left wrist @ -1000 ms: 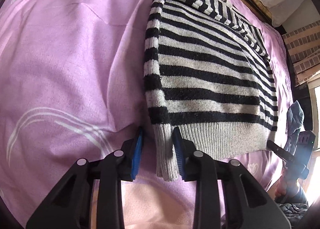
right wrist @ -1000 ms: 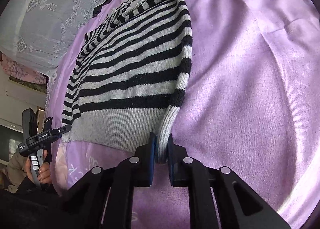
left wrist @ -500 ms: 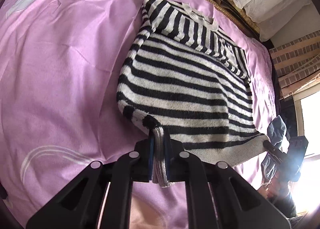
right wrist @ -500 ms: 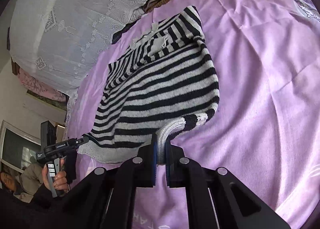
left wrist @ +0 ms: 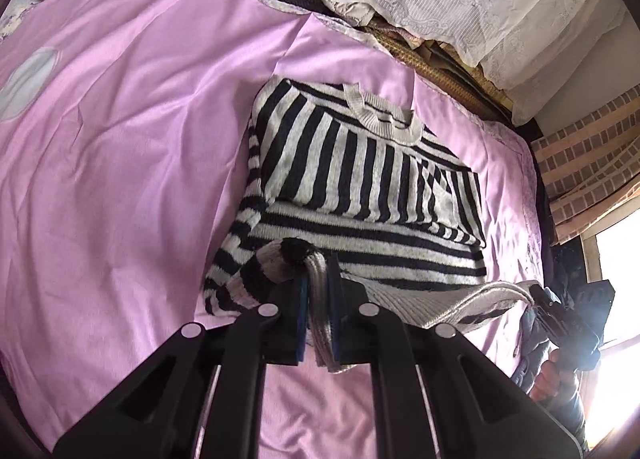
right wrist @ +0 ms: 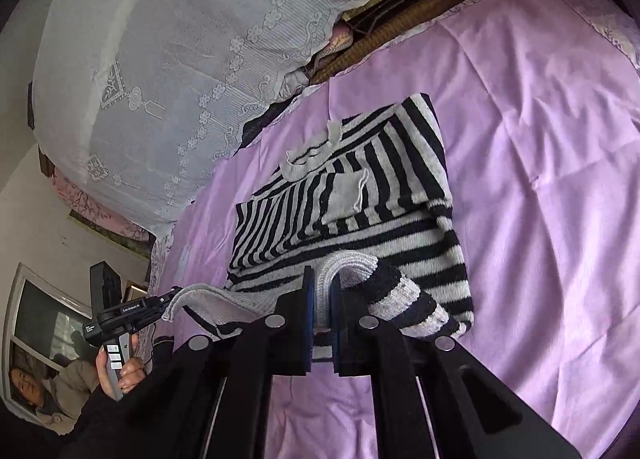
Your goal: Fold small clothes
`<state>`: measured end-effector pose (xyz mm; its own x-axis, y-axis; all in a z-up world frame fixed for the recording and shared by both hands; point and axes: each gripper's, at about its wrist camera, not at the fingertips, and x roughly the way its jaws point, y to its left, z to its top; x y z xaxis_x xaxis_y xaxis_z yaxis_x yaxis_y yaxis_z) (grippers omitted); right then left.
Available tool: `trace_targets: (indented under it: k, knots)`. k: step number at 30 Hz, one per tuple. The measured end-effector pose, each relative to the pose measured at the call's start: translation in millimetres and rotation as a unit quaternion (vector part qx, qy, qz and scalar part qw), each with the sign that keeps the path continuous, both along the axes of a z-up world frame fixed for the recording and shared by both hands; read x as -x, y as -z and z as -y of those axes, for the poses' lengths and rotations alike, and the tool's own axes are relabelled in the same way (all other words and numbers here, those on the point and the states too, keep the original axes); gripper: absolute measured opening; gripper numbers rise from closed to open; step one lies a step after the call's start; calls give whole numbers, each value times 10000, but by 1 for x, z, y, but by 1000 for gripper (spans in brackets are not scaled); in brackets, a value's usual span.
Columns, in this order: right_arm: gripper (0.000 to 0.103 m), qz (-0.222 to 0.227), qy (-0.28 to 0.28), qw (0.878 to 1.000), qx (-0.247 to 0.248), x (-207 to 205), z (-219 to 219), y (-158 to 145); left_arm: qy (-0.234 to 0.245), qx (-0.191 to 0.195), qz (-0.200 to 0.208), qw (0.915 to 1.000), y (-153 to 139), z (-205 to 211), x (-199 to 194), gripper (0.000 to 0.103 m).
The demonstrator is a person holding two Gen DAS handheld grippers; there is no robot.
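The striped sweater [left wrist: 360, 187] lies on the pink bed cover [left wrist: 120, 163], with its neck end near the white lace pillows [right wrist: 160, 59]. The bottom edge is lifted off the bed. The left tool [left wrist: 319, 323] is clamped on the grey ribbed hem at one bottom corner. The right tool [right wrist: 322, 323] is clamped on the hem at the other bottom corner. The hem hangs in a loose band between the two tools.

The left tool's jaws have just been closing, and the grey hem is pinched between them. The right tool's jaws have closed a little more too, with the hem folded between them.

The sweater looks soft, thick and floppy. It bends and bunches right where it is held. It is probably light, but the knit can stretch if it is pulled hard. It does not look slippery, because the wool is fuzzy. The ribbed hem is a good place to hold, since it is thicker and firmer than the rest. Holding both corners keeps the edge straight.

The step in hand seems to be bringing the bottom up over the top half. If one side goes faster, the fold could end up crooked.
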<state>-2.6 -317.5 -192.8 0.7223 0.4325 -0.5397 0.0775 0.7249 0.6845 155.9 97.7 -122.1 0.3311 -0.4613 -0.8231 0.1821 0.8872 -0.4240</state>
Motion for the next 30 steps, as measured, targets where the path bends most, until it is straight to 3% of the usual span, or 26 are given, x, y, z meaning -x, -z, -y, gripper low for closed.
trace_targets:
  k: [18,22,30]
  knots:
    - [7,306,187,9993,75,-143,41,-11,-41,-171,456,9988,-10,47,-134,8]
    - [7,192,256,9995,-45,-170,50,0,-27,-224,408,9989,0,56,-160,8]
    - [7,-262,413,9986,-193,-216,61,37,-122,-288,-77,9995,43,65,-202,11]
